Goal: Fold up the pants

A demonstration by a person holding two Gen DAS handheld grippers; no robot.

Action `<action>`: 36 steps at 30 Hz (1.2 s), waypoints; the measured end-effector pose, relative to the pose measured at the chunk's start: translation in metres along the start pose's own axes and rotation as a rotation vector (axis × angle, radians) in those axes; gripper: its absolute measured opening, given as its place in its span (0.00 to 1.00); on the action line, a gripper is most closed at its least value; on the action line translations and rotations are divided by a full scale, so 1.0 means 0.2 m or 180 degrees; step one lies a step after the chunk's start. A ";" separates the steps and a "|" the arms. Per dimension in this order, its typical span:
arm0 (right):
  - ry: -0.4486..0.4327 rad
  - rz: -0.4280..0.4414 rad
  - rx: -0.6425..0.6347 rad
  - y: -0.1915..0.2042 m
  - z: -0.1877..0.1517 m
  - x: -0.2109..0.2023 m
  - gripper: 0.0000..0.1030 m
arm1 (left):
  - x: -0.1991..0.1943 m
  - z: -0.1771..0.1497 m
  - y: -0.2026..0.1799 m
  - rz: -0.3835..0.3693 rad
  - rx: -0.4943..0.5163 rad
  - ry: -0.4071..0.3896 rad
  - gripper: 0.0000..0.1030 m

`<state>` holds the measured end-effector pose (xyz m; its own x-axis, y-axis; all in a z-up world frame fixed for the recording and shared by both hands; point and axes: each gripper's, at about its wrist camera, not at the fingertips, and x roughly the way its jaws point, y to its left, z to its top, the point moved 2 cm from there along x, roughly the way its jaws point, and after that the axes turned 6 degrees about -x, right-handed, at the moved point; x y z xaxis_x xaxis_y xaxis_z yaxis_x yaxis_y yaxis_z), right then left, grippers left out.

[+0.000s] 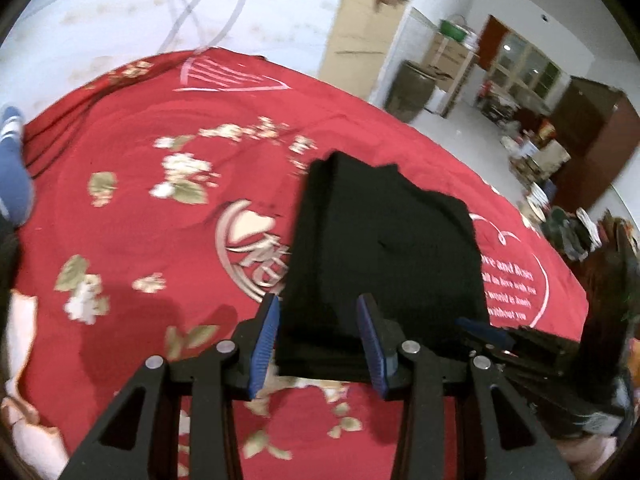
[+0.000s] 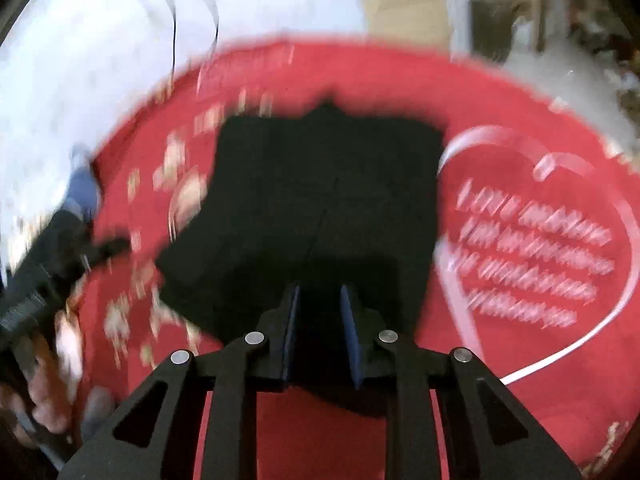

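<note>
The black pants (image 1: 384,256) lie folded into a compact stack on the red patterned bedspread (image 1: 140,216). My left gripper (image 1: 320,312) is open, its blue pads either side of the stack's near left corner, just above it. My right gripper (image 2: 320,300) is open over the near edge of the pants (image 2: 320,200); this view is motion-blurred. The right gripper also shows at the right edge of the left wrist view (image 1: 492,336), beside the stack's near right corner. The left gripper body shows at the left of the right wrist view (image 2: 48,276).
The red bedspread (image 2: 520,340) with flowers and a white heart print covers the bed. A blue sleeve (image 1: 14,168) shows at the far left. Beyond the bed are white floor, a dark barrel (image 1: 410,90), shelves and cabinets (image 1: 592,136).
</note>
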<state>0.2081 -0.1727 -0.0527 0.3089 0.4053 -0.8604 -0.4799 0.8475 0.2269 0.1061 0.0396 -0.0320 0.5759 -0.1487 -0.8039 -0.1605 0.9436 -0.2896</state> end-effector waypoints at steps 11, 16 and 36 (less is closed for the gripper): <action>-0.0328 0.0081 0.0281 -0.22 0.29 -0.05 0.21 | 0.14 0.01 -0.06 0.0047 0.0150 0.0110 0.42; -0.0392 -0.0023 0.0229 -0.31 0.35 -0.05 0.21 | 0.20 -0.05 -0.07 0.0237 0.0396 0.0112 0.24; -0.0424 0.0091 0.0605 -0.53 0.42 0.05 0.21 | 0.30 0.40 -0.31 0.0241 0.0699 -0.0098 0.13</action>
<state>0.3308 -0.2294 -0.0459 0.4092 0.4611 -0.7874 -0.3305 0.8792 0.3432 0.2148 -0.0040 -0.0206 0.5936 -0.0692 -0.8018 -0.0279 0.9939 -0.1064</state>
